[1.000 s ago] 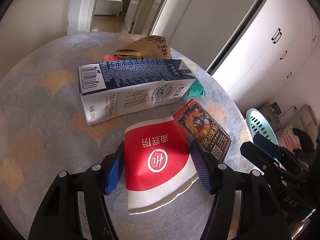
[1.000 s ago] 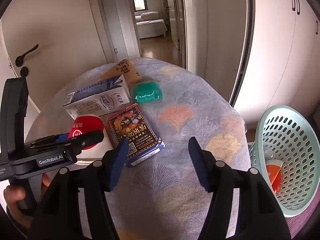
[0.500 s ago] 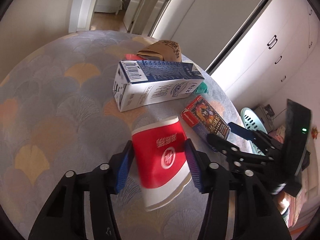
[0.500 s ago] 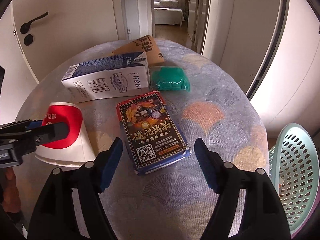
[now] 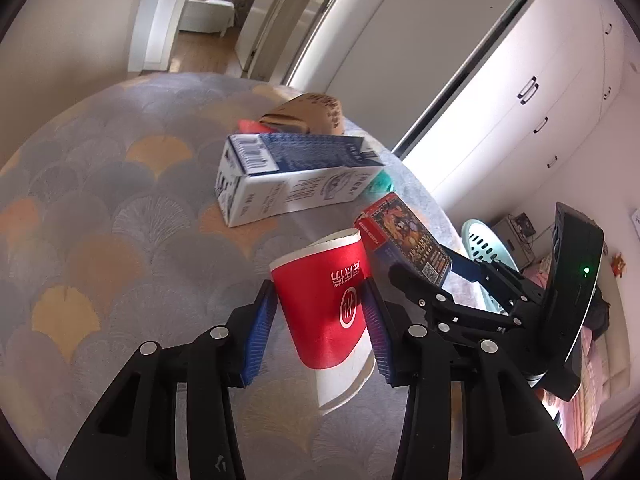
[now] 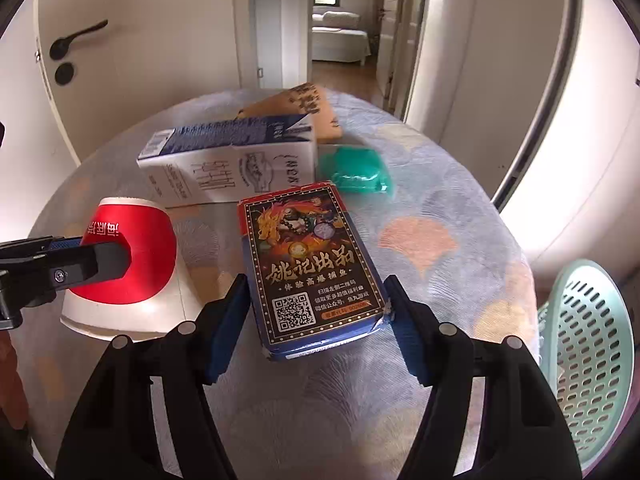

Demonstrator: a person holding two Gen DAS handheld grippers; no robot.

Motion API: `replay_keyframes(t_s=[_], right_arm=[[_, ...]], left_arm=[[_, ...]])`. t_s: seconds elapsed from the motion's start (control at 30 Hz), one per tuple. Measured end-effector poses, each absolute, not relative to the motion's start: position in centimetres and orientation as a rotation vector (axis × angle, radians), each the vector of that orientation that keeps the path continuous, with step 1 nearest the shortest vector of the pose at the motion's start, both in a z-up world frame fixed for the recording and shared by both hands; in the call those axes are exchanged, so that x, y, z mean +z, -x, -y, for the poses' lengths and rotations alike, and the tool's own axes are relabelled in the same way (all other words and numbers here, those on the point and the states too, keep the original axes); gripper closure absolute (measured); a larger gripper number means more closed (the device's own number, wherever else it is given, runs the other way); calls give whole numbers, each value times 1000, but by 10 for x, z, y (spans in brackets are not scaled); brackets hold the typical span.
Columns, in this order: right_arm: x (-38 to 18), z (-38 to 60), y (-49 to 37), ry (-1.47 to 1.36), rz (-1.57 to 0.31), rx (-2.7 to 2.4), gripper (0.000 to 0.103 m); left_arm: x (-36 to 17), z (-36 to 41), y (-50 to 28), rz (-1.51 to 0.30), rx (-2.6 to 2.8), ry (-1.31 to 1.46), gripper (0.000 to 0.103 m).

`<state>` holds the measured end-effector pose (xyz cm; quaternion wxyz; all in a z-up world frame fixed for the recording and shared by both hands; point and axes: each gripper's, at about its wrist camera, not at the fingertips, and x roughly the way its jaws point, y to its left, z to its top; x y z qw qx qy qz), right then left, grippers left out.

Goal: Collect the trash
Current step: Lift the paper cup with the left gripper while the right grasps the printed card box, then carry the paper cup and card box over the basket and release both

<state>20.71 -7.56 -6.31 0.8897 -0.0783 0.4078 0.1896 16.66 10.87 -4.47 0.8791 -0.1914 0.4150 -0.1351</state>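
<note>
My left gripper (image 5: 318, 332) is shut on a red and white paper cup (image 5: 326, 308), upside down and lifted off the table; the cup also shows in the right wrist view (image 6: 128, 256). My right gripper (image 6: 318, 320) is open, its fingers on either side of a blue card box (image 6: 310, 264) that lies flat on the table; the box also shows in the left wrist view (image 5: 404, 236). A blue and white milk carton (image 6: 232, 164) lies on its side behind them. A mint basket (image 6: 588, 360) stands right of the table.
A green packet (image 6: 358, 168) and a brown paper bag (image 6: 300, 106) lie at the far side of the patterned tablecloth (image 6: 440, 220). The table edge drops off on the right above the basket. White cupboards (image 5: 520, 100) stand beyond.
My left gripper has closed on the cup and raised it off the table. My right gripper has moved forward until its open fingers flank the card box.
</note>
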Motion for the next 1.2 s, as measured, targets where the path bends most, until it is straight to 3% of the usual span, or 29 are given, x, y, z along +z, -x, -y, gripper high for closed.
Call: replay_keyframes(t_s=[0.27,0.6,0.87,1.2], right_arm=[[-20,137,-190,80,-751,240,40],[20,260,-177,-19,-682,-72,40],[-3,355,-192,-187,-746,-219,40],[-58,404,-205,-298,-881,-285,39]], left_arm=[[-5,-74,-162,-790,-349,337,61],[44,25,-181,-718,-501,203,61],[57,128,-211,-718,-655,125,61],[39,219,-249,-787,-730,87,61]])
